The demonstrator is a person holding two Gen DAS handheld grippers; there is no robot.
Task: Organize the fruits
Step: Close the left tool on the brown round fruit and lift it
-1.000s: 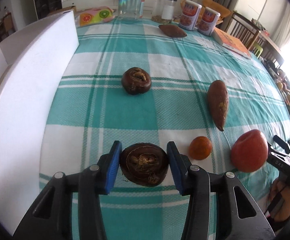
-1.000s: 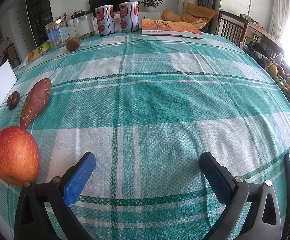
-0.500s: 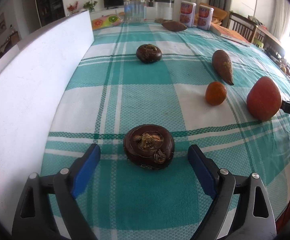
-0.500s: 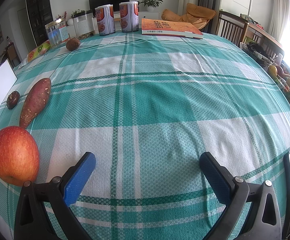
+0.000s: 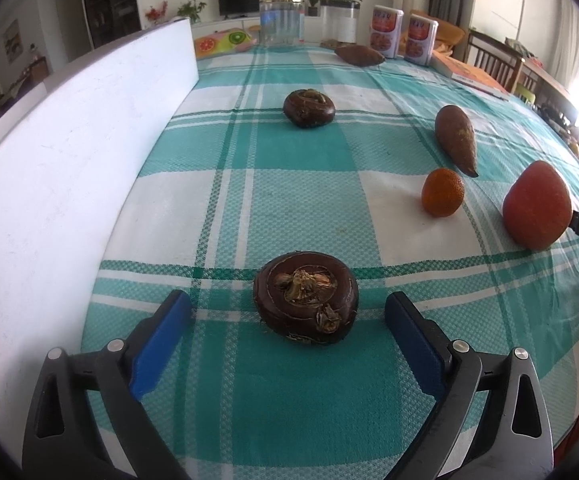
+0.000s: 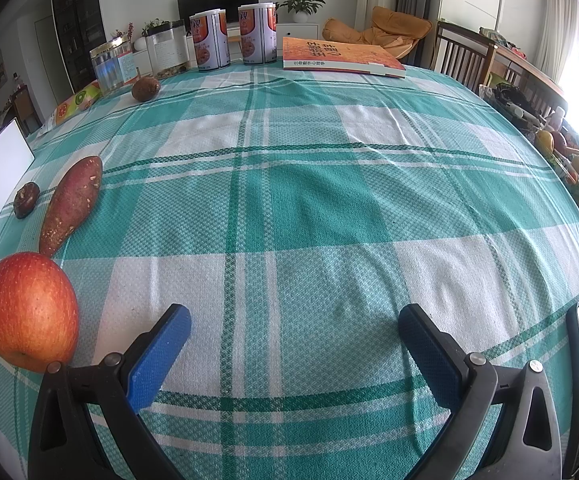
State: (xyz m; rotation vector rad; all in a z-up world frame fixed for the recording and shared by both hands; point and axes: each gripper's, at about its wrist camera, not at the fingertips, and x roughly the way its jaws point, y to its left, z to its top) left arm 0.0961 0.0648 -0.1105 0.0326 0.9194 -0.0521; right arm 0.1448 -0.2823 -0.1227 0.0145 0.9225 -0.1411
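A dark brown water chestnut (image 5: 305, 297) lies on the checked cloth between the open fingers of my left gripper (image 5: 287, 312), untouched. A second water chestnut (image 5: 308, 108) lies farther back. A small orange (image 5: 442, 192), a sweet potato (image 5: 456, 139) and a red apple (image 5: 537, 205) lie to the right. My right gripper (image 6: 295, 326) is open and empty over bare cloth; the apple (image 6: 31, 317) sits just left of it, the sweet potato (image 6: 71, 203) and a water chestnut (image 6: 26, 199) beyond.
A white foam board (image 5: 61, 168) stands along the left. At the far end are a glass jar (image 5: 280, 19), two cans (image 5: 403, 35), a book (image 6: 337, 57) and another sweet potato (image 5: 359, 56). Chairs stand at the right edge.
My left gripper opened and let go of the water chestnut, which now rests on the cloth, and drew back slightly. My right gripper has not moved.
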